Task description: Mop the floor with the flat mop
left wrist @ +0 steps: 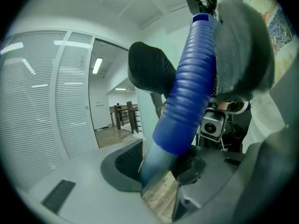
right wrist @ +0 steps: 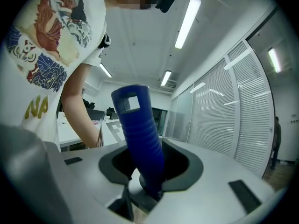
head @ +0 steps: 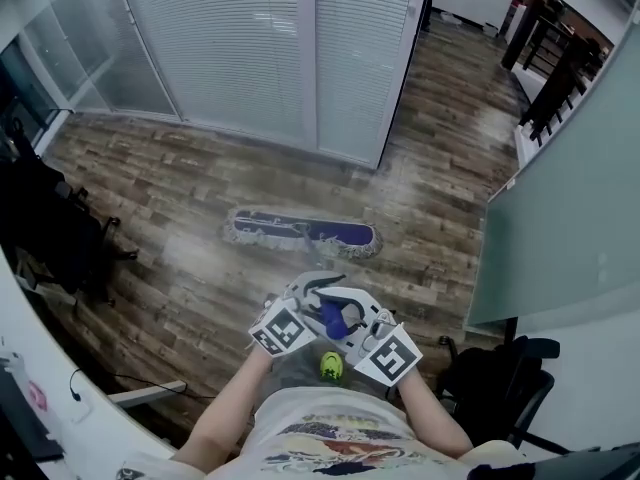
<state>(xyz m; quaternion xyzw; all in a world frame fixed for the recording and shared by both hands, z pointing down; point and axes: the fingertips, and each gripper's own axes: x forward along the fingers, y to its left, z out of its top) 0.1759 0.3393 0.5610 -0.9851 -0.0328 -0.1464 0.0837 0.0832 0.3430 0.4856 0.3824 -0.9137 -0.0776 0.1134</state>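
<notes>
The flat mop's head, purple with a grey fringe, lies flat on the wooden floor ahead of me. Its pole slants back to a blue ribbed handle in front of my body. My left gripper and right gripper face each other across that handle. In the left gripper view the handle passes between my left gripper's black pads, which press on the pole. In the right gripper view the handle's top end, with its hanging hole, stands between my right gripper's pads, clamped.
A wall of white blinds closes the far side. Black office chairs stand at the left beside a white desk. A frosted glass partition and another black chair are at the right. A small yellow-green object sits below my grippers.
</notes>
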